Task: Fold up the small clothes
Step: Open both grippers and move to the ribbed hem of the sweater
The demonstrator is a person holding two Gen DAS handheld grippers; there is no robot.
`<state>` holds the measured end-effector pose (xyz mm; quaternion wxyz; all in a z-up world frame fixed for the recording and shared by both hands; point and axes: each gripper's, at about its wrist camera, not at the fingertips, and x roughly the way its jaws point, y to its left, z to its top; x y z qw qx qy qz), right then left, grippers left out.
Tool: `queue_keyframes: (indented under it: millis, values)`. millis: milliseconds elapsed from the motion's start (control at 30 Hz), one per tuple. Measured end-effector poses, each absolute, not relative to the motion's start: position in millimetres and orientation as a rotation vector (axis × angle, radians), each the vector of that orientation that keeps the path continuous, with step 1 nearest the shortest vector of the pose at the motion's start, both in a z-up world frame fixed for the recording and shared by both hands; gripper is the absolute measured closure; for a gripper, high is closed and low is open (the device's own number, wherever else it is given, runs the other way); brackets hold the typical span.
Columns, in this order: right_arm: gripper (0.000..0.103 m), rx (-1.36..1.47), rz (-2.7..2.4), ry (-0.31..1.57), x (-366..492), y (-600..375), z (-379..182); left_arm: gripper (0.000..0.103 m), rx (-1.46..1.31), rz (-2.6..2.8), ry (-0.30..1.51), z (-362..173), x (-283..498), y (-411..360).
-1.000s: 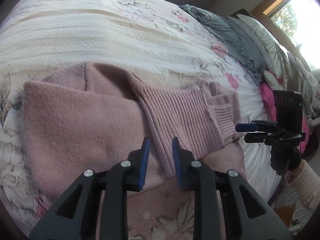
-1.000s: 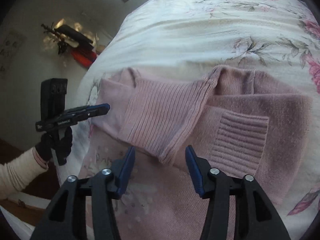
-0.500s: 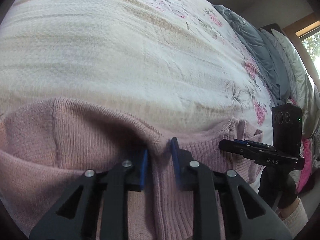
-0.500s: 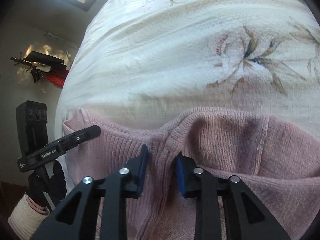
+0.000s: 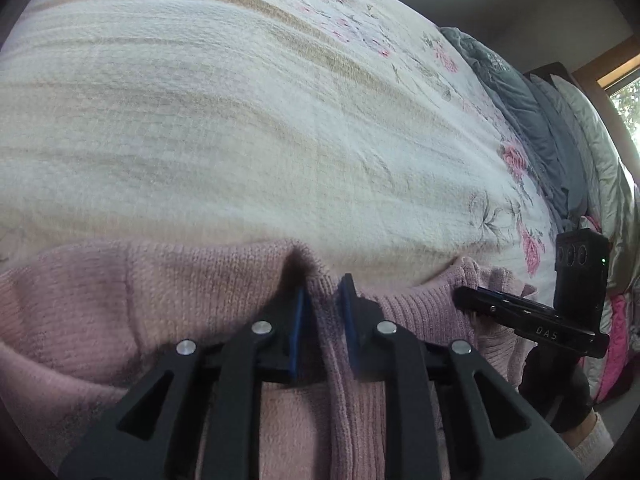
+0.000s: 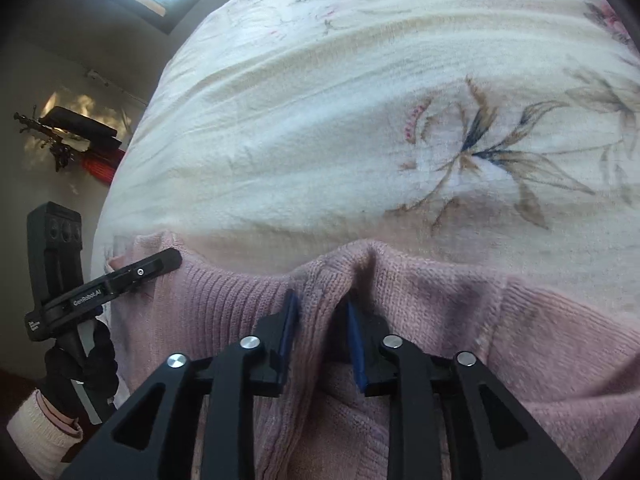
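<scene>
**Both grippers pinch the far edge of a pink sweater on the bed**

A pink knitted sweater (image 5: 192, 292) lies on a cream bedspread (image 5: 224, 120) printed with pink roses and pale leaves. It fills the lower part of both wrist views, and its far edge runs across each picture just above the gripper tips.

The left gripper (image 5: 323, 300) is closed on a raised pleat of the sweater's edge; the knit bunches up between its blue-lined fingers (image 5: 298, 320) and a small dark fold rises just beyond the tips. To the right of this pleat the knit turns ribbed.

The right gripper (image 6: 322, 316) is clamped on the same edge in the same way, with a ridge of fabric squeezed between its blue pads (image 6: 354, 340). Ribbed knit lies to its left, smoother knit to its right.

Each camera sees the other tool from the side, its tip resting on the sweater's edge, near the corner of the ribbed part, so the two grips sit well apart along that edge. A hand in a black glove (image 6: 80, 372) with a light sleeve holds the left tool.

Grey and silver pillows (image 5: 560, 128) are piled at the head of the bed, and a pink cloth (image 5: 616, 344) lies below them
</scene>
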<state>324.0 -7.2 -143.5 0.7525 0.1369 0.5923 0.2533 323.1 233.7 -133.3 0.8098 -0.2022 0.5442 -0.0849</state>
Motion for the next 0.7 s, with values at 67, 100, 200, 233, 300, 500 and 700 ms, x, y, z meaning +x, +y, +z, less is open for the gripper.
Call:
queue_keyframes:
  millis: [67,100,200,233,300,500,700]
  values:
    - [0.066,0.299,0.536,1.234,305.1,-18.6,-126.8,0.073,-0.385,-0.145,1.113,-116.4,303.3,235.5]
    - [0.066,0.301,0.541,1.212,293.6,-24.2,-119.5,0.072,-0.363,-0.130,1.083,-107.5,290.0,236.3]
    - [0.060,0.272,0.553,1.171,239.0,-39.7,-101.7,0.065,-0.306,-0.102,1.035,-85.1,237.7,239.1]
    - [0.058,0.258,0.551,1.168,216.9,-44.5,-98.3,0.061,-0.293,-0.101,1.031,-79.6,213.4,238.0]
    - [0.058,0.216,0.541,1.191,168.4,-50.1,-97.1,0.055,-0.236,-0.072,1.041,-74.5,167.0,236.9]
    - [0.057,0.330,0.457,1.304,34.1,-79.6,-101.3,0.053,-0.180,0.012,1.184,-81.0,32.0,236.4]
    - [0.055,0.522,0.314,1.367,-52.9,-117.5,-100.8,0.053,-0.234,0.134,1.249,-78.9,-64.2,252.0]
